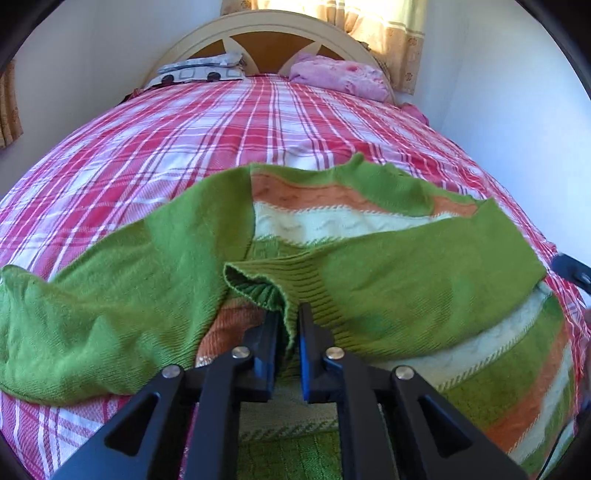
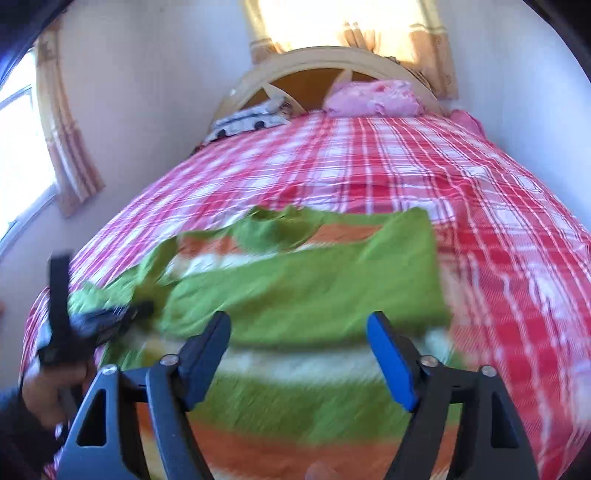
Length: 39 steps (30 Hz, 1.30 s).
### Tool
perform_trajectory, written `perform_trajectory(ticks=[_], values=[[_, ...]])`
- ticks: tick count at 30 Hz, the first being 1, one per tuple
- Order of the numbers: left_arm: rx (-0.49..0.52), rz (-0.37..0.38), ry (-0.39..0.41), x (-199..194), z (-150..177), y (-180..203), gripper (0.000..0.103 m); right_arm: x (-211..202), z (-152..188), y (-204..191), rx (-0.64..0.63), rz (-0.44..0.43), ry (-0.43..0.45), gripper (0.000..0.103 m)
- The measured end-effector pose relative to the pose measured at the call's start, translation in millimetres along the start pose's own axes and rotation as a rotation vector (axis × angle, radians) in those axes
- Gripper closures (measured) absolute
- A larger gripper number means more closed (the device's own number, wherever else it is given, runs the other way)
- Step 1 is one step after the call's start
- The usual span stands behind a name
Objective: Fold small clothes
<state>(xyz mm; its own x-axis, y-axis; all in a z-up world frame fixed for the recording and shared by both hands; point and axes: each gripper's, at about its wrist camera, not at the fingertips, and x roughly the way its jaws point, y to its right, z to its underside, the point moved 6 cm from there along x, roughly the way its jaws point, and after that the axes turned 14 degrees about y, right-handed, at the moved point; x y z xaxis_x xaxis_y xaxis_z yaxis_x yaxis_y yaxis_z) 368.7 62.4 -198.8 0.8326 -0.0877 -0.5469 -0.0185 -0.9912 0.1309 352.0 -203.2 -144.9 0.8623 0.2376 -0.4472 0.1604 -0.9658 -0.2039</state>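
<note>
- On the bed [image 1: 229,122], over its red-and-white plaid cover, lies a green sweater [image 1: 369,236] with orange and cream stripes, spread across the near end.
- No brand, label or readable writing visible on any item.
- Left hand-held gripper [image 1: 288,325]: jaws nearly together, clamped on the ribbed green cuff [image 1: 258,280] of a sleeve; the cuff fabric bunches up just ahead of the fingertips.
- That sleeve is folded in over the sweater body; the other sleeve [image 1: 92,314] trails off to the left in the left wrist view.
- Right hand-held gripper [image 2: 299,332]: jaws wide apart, nothing between them, blue pads [image 2: 391,365] visible; sweater lies directly below and ahead of it, not touched as far as visible. View is motion-blurred.
- Right wrist view shows the left hand-held gripper at the left edge, held by a hand [image 2: 48,391] in a dark sleeve.
- Far end of bed: cream arched headboard [image 1: 269,26], patterned pillow [image 1: 199,70], pink pillow [image 1: 340,75].
- Curtains [image 2: 70,147] hang at the windows.
</note>
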Motion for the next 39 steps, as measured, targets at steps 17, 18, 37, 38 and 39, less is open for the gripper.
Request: perform_trajectory(ticks=[17, 18, 37, 38, 39], values=[[0.055, -0.128, -0.006, 0, 3, -19, 0.039, 33, -10, 48, -0.004, 0.145, -0.076, 0.024], [0.050, -0.126, -0.006, 0, 4, -21, 0.039, 38, -5, 38, -0.030, 0.126, -0.097, 0.024], [0.056, -0.154, 0.001, -7, 14, -24, 0.028, 91, 41, -60, -0.202, 0.158, -0.207, 0.024], [0.047, -0.147, 0.004, -8, 14, -25, 0.027, 90, 44, -61, -0.201, 0.174, -0.186, 0.024], [0.043, -0.145, 0.004, -8, 14, -25, 0.027, 88, 45, -62, -0.193, 0.183, -0.179, 0.024]])
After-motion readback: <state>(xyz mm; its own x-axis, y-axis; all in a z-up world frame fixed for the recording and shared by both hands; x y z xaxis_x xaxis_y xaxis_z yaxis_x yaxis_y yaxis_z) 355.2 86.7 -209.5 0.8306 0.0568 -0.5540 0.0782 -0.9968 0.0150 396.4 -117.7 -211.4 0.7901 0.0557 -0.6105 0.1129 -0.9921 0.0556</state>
